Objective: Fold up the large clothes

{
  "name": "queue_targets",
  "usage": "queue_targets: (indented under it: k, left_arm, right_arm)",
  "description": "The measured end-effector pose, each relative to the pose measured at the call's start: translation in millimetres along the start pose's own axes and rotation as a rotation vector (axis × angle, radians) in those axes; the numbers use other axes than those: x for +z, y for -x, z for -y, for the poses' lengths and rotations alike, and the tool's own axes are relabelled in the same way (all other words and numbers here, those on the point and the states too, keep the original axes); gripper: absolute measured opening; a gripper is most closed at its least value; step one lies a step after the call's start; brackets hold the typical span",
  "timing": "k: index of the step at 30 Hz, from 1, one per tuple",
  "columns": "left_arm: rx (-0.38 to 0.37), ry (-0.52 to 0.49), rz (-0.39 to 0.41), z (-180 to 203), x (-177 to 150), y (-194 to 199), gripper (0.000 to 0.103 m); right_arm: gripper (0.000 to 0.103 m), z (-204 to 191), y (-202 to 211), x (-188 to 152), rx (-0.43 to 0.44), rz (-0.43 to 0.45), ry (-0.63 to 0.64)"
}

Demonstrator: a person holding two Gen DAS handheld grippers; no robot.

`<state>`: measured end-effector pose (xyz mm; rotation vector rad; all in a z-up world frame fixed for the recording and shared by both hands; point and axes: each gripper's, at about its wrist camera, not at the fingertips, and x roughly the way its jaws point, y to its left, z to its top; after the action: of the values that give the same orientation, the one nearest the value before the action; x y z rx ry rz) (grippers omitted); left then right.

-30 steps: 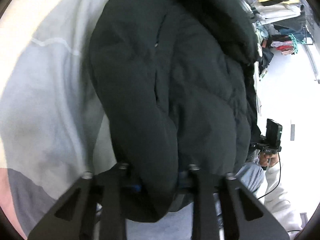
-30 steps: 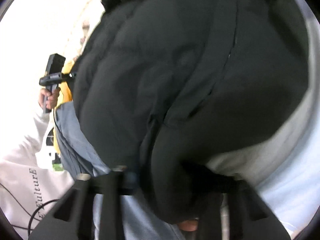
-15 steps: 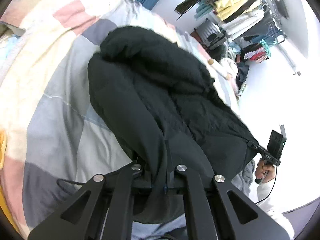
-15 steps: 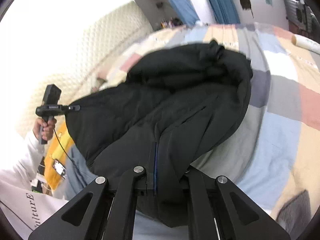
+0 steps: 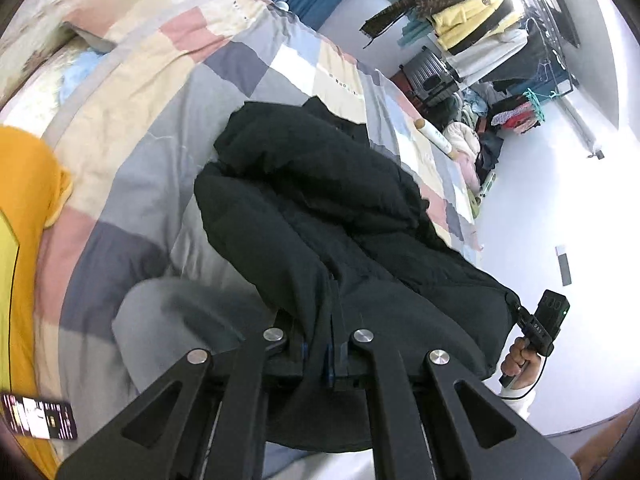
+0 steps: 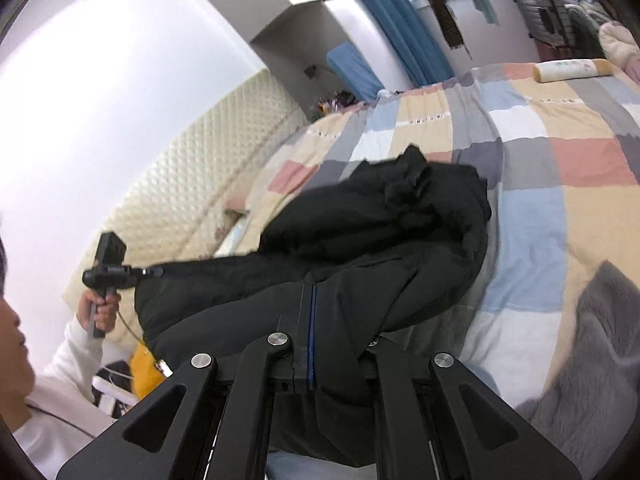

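One garment: a bulky black padded jacket (image 5: 328,200) lies heaped on the patchwork bed, its near edge raised off the cover.
Left gripper (image 5: 318,340): clenched on a fold of the jacket's hem.
Right gripper (image 6: 310,344): clamped tight on the jacket's edge, cloth draped over one finger.
Bed: a checked quilt (image 6: 532,152) in peach, grey, blue and pink.
Surroundings: a cream rolled tube (image 6: 572,70) near the quilt's far edge; a yellow cloth (image 5: 24,216) beside the left view's edge.
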<state>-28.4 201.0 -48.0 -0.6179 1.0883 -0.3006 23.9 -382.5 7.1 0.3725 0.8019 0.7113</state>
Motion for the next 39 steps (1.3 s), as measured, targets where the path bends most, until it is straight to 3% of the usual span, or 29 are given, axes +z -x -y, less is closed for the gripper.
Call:
queue_targets:
  k: [6, 12, 16, 24, 31, 39]
  left_arm:
    - [0.007, -0.001, 0.015, -4, 15, -4, 0.005]
    - [0.044, -0.026, 0.036, -4, 57, -18, 0.006]
    - [0.148, -0.086, 0.035, 6, 94, -42, 0.006]
    - [0.253, -0.141, 0.074, 20, 154, -74, 0.006]
    - [0.356, -0.136, 0.096, 20, 207, -125, 0.007]
    - [0.483, -0.069, 0.097, 2, 253, -218, 0.007]
  right_arm:
    - [0.004, 6, -8, 15, 0.003, 0.031, -0.026]
    - [0.004, 24, -37, 60, -0.009, 0.064, -0.056]
    - [0.004, 39, -67, 91, -0.067, 0.048, -0.073]
    - [0.004, 69, -111, 147, -0.148, 0.055, -0.142]
    - [0.003, 113, -172, 182, -0.228, 0.014, -0.207]
    - [0.003, 174, -251, 193, -0.356, -0.106, -0.274]
